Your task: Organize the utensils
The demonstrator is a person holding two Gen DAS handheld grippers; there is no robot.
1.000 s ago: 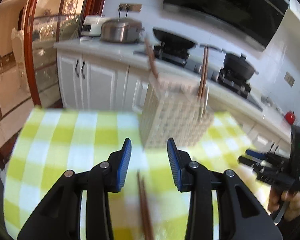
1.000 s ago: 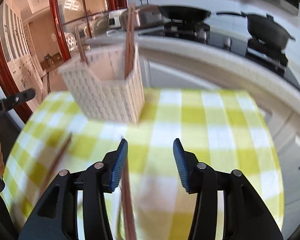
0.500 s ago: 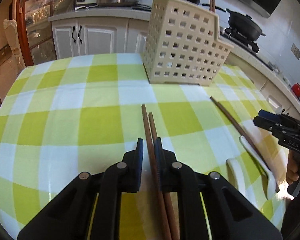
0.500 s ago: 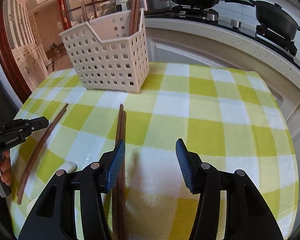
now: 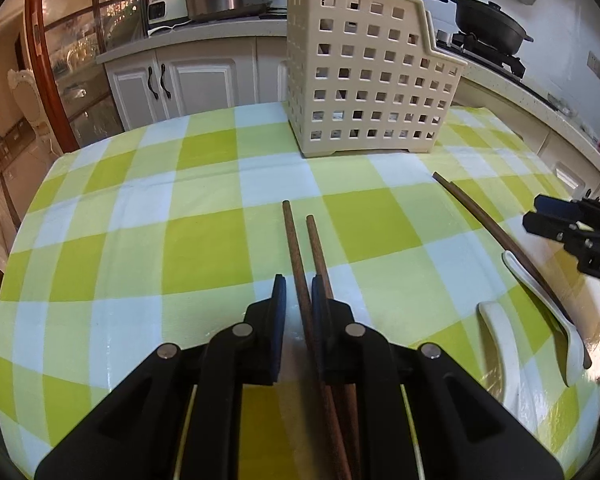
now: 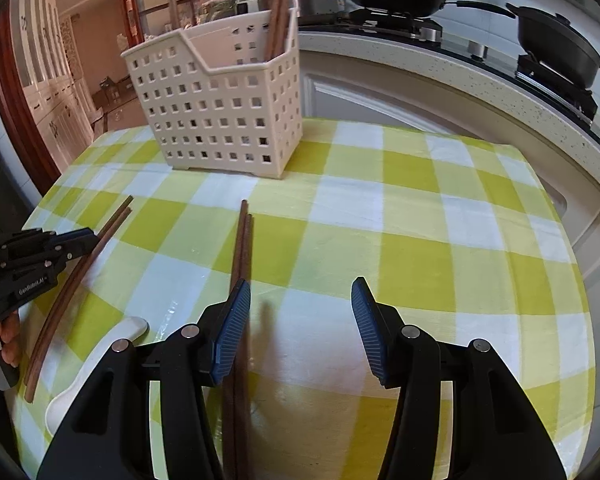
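A cream perforated basket (image 5: 364,76) stands at the far side of the checked table, with brown chopsticks upright in it; it also shows in the right wrist view (image 6: 220,100). My left gripper (image 5: 299,296) is nearly shut around one brown chopstick (image 5: 294,252) of a pair lying on the cloth; the second chopstick (image 5: 320,256) runs beside the right finger. My right gripper (image 6: 300,300) is open and empty just above the cloth, with a pair of chopsticks (image 6: 242,248) along its left finger. Another chopstick pair (image 6: 76,284) and a white spoon (image 6: 100,356) lie to its left.
A yellow and white checked cloth (image 5: 140,216) covers the table. Two white spoons (image 5: 540,292) and a chopstick (image 5: 480,216) lie at the right of the left wrist view. Kitchen counter, pots and a stove stand behind the table.
Both grippers came down from above the table to the cloth. My left gripper closed from wide open onto a chopstick. My right gripper stayed open.
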